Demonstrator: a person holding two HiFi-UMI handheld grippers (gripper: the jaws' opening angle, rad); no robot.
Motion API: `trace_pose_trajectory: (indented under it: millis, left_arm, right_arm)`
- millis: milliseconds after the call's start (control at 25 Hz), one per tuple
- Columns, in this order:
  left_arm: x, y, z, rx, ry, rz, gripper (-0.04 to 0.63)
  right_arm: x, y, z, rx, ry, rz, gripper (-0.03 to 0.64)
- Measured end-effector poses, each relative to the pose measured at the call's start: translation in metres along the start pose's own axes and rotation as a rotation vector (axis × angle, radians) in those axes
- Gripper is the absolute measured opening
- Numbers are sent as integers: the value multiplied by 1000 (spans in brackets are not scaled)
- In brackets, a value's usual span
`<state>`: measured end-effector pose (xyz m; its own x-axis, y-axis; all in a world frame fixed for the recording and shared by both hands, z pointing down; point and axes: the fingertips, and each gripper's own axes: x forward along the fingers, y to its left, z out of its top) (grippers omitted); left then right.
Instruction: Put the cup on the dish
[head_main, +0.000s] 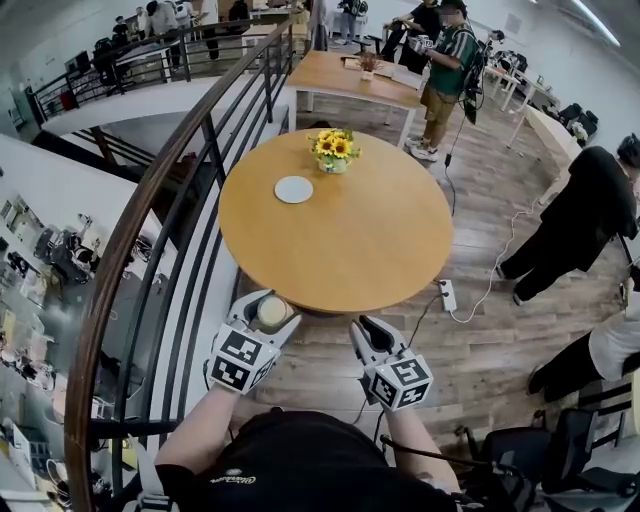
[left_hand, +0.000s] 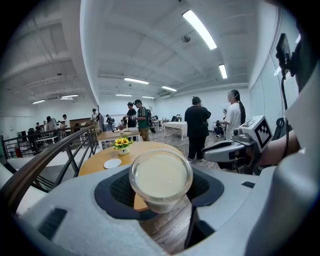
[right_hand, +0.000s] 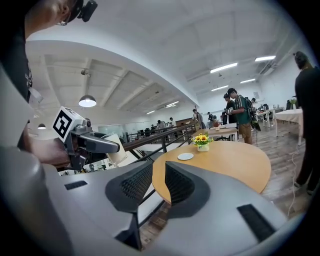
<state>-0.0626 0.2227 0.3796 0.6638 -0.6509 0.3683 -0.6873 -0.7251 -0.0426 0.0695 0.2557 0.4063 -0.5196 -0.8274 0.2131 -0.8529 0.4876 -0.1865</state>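
Cup (left_hand: 161, 177) gripped between left gripper (head_main: 268, 312) pads, in the air just off the near edge of the round table (head_main: 350, 250), beside the railing (head_main: 190, 170). Dish (head_main: 293, 189) sits far left on the table, near the sunflower pot (head_main: 333, 151), with bare tabletop between it and the cup. Right gripper (right_hand: 159, 175) empty, jaws narrowly apart, right of the cup. Cup base hidden by pads. Its top is pale: lid or contents, can't tell.
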Motion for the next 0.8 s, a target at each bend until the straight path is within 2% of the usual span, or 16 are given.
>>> trace_pose_trajectory:
  millis: [320,520,800]
  left_arm:
    - [21,-31,8,0,5,17,259]
    - [31,-52,8,-3,6,28,259]
    - [36,-58,11,-5,-6,38,259]
  right_arm:
    - [-14,-19,-5,10,-10,66,80]
    - [-27,-32,-8,8,-8,95,122]
    - [-28,-34,-11,-12,13,123,140]
